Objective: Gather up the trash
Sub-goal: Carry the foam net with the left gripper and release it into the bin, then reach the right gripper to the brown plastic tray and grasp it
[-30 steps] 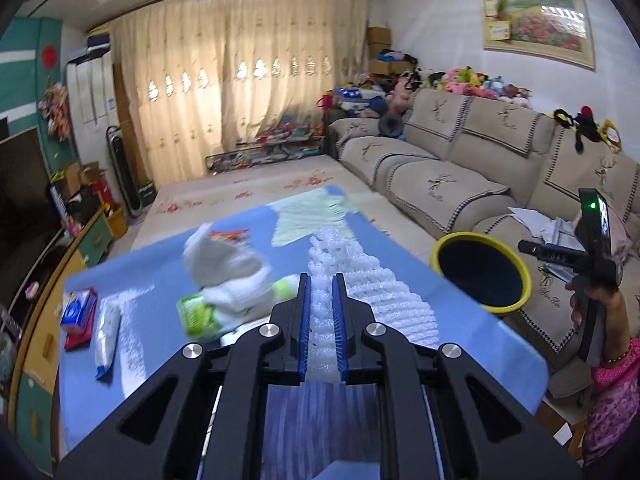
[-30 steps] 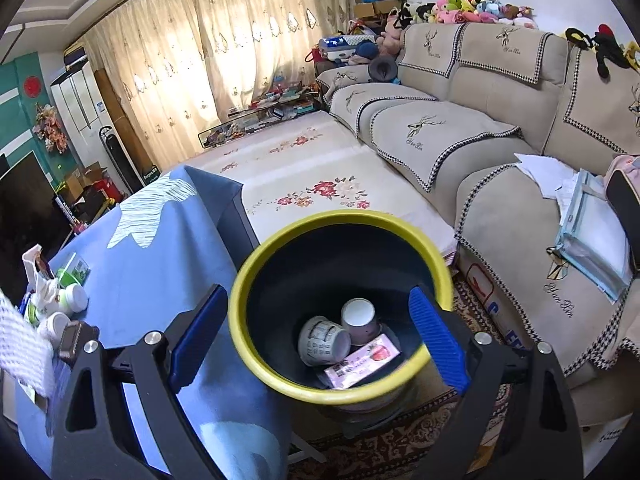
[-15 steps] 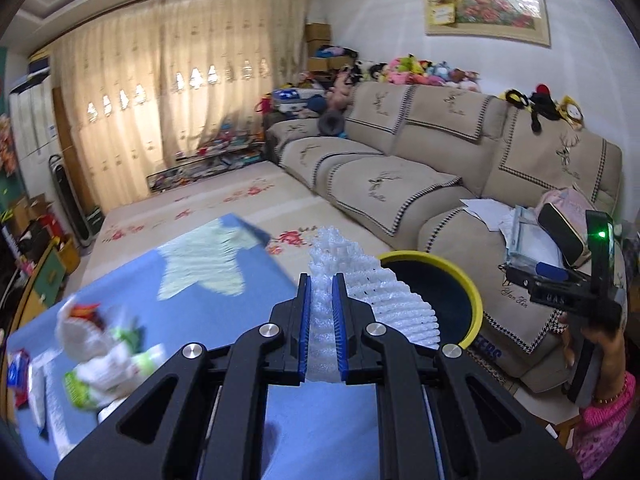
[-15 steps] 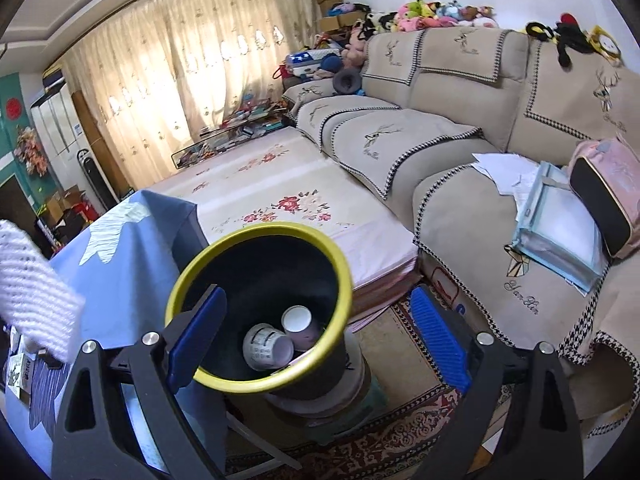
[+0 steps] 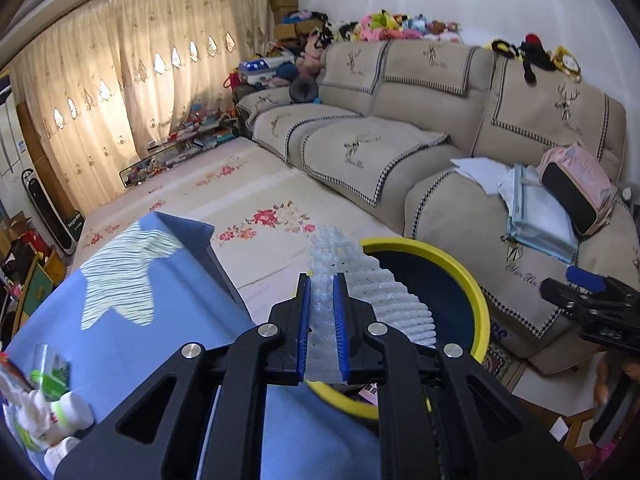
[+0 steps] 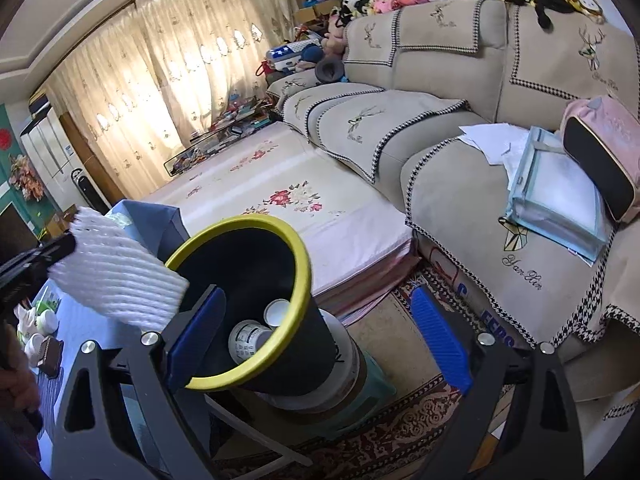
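On the left, some bottles lie on the blue table. The left gripper has its jaws closed tight on a white foam net, soft and ribbed, which hangs at the near rim of the bin, maybe not fully over it. If released now, the light net may catch the rim and fall outside. The right gripper is wide open and holds nothing.
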Available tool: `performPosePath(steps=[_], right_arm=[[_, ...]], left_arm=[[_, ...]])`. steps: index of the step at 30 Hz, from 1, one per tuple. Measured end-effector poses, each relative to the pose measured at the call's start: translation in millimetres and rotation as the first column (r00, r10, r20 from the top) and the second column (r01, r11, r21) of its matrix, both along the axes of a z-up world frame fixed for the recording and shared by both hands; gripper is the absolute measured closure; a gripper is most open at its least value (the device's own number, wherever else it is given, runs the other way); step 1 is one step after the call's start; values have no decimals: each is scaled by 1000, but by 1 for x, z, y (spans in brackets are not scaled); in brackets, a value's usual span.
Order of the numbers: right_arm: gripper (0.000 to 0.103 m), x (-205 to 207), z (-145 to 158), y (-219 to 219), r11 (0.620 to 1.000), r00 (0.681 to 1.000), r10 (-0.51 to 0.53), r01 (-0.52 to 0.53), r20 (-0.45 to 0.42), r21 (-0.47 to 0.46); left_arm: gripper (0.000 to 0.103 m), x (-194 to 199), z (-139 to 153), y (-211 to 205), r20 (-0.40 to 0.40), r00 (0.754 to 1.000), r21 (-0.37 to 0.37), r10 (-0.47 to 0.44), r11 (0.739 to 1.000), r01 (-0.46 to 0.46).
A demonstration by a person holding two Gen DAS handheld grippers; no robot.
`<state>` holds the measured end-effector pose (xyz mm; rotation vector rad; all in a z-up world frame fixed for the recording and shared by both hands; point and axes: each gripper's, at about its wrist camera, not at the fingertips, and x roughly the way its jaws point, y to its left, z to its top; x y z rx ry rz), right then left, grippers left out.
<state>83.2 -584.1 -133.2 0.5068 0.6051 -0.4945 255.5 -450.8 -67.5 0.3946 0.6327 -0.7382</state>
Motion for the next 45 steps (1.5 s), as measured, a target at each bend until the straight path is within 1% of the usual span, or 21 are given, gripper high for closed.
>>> performPosePath(steps=[4,6,7,10,12,14,16,17,23,26,29,31,32,35,37,41,42,43,45], right_arm=[[13,1,-4,-6,1000,1000,-5,5,-3,13],[13,2,-6,-6,1000,1000,-3,4,-6,17],[13,3,-7,-6,1000,1000,0,1,-8,20],[13,4,-8,-3,1000,1000,7,-6,-12,22],[13,7,-8,-3,1000,1000,11,-11,-14,24],[13,8,-9,1,1000,1000,18,-17,-15,24],[13,11,-9,4,999,999,27,-26,-19,23],[13,14,-8,7,999,999,36,-35,-22,22],[13,29,-6,32,995,995,96,-95,-38,9],[13,40,0,51,990,989,138,-139,-45,-8],[13,54,9,77,981,981,190,-192,-48,-29],[13,61,14,95,973,973,225,-227,-44,-41],[13,66,18,108,966,967,252,-254,-41,-48],[13,82,24,148,940,942,332,-334,-45,-65],[13,92,26,173,922,924,378,-381,-49,-68],[13,114,27,236,867,870,489,-493,-63,-73],[13,120,26,254,851,855,514,-519,-72,-79],[13,124,25,265,843,846,527,-532,-77,-82],[13,134,23,293,811,815,573,-579,-87,-84]], left_arm=[[85,8,-16,-18,-11,1000,31,2,1000,-1],[65,11,-20,-21,-4,1000,41,11,999,-11],[64,12,-21,-19,-4,1000,39,15,999,-15],[63,12,-20,-12,-8,1000,23,23,999,-23],[58,10,-16,-2,-6,999,5,32,999,-32],[56,6,-11,11,-6,999,-17,39,999,-40],[55,1,-3,27,-1,999,-41,54,998,-54],[53,-1,-1,35,-1,998,-51,62,997,-62],[43,-11,16,110,-22,988,-130,151,980,-153],[41,-11,22,157,-34,975,-157,220,962,-222],[37,-11,29,216,-40,952,-187,304,934,-305],[36,-11,32,249,-34,936,-199,352,915,-351],[36,-12,35,271,-28,923,-207,384,901,-381],[29,-12,39,316,-7,894,-220,447,872,-437],[27,-12,41,350,21,869,-226,494,849,-478],[17,-8,40,396,27,847,-239,531,826,-511],[14,-6,40,401,28,844,-241,536,823,-515],[13,-6,39,406,31,841,-242,540,821,-518],[11,-4,35,421,40,835,-245,549,816,-524]])
